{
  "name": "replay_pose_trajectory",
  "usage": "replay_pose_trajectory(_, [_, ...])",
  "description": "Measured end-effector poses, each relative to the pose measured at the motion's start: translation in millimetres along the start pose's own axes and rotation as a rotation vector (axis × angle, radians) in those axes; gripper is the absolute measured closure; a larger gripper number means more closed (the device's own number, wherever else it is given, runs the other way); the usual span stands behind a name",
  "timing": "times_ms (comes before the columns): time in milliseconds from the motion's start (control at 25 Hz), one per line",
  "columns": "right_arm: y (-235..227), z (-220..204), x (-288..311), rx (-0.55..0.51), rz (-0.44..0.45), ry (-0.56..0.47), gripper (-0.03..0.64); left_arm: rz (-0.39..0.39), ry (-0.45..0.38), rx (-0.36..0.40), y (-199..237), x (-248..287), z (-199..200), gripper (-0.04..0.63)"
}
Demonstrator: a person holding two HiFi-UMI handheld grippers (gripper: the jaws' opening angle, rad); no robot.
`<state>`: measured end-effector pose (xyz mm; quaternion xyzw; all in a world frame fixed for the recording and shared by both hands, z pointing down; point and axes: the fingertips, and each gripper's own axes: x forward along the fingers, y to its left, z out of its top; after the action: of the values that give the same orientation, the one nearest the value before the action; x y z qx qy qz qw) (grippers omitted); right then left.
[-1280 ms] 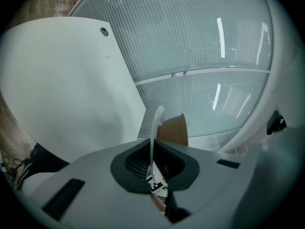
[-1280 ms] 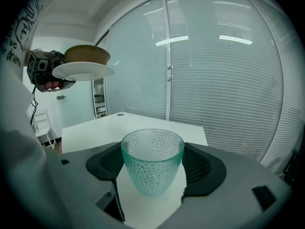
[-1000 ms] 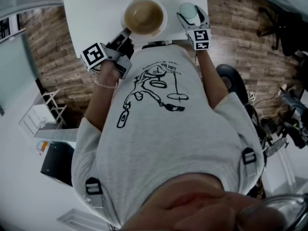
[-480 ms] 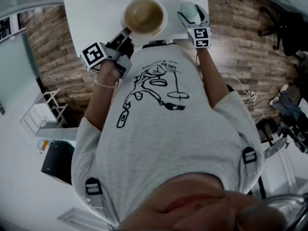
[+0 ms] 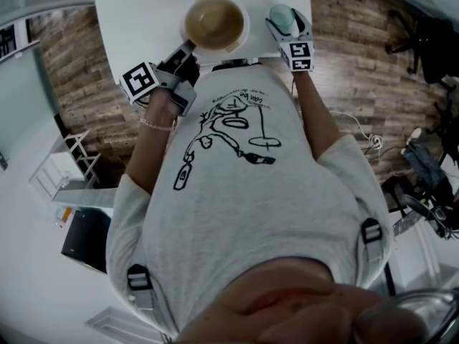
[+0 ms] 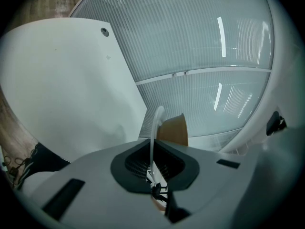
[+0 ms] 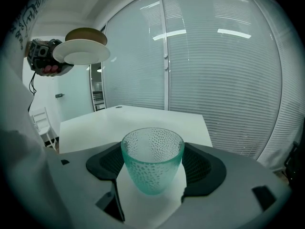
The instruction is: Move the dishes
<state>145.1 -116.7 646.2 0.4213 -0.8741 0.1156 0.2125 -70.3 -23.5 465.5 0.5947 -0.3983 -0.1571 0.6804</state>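
Plate (image 5: 242,37): up over the table (image 5: 136,20), midway along its near edge.
Bowl (image 5: 214,21): on the plate.
Glass (image 5: 281,16): by the table's near right corner.

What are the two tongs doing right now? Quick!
Left tongs: closed on the rim of the white plate, which carries the brown bowl.
Right tongs: closed on the green glass.

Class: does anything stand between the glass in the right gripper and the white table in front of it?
Nothing visible does. The table beyond the glass in the right gripper looks bare. The plate with the bowl on it hangs high and off to one side, in the left gripper.
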Motion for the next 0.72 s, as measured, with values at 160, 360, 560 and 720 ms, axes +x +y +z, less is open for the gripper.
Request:
replay_pose_trajectory(160, [1.7,-2.2,-1.6,-0.007,0.0,0.002,0.235,-0.003,0.004,0.0,-0.2,0.7,0.0,0.584])
replay_pose_trajectory(360, [5.2,-5.9,-5.4,-0.027,-0.004,0.006,0.235,0.0,0.007,0.003,0.3,-0.2,-0.6,0.584])
replay_pose_trajectory(560, [6.4,-5.6,-5.4,-0.027,-0.004,0.004,0.235,-0.011,0.008,0.0,-2.4,0.7,-1.0,0.584])
replay_pose_trajectory(720, [6.8,-7.4,-4.6,-0.018,0.004,0.024,0.233,-0.009,0.008,0.004,-2.3,0.5,-0.5,0.584])
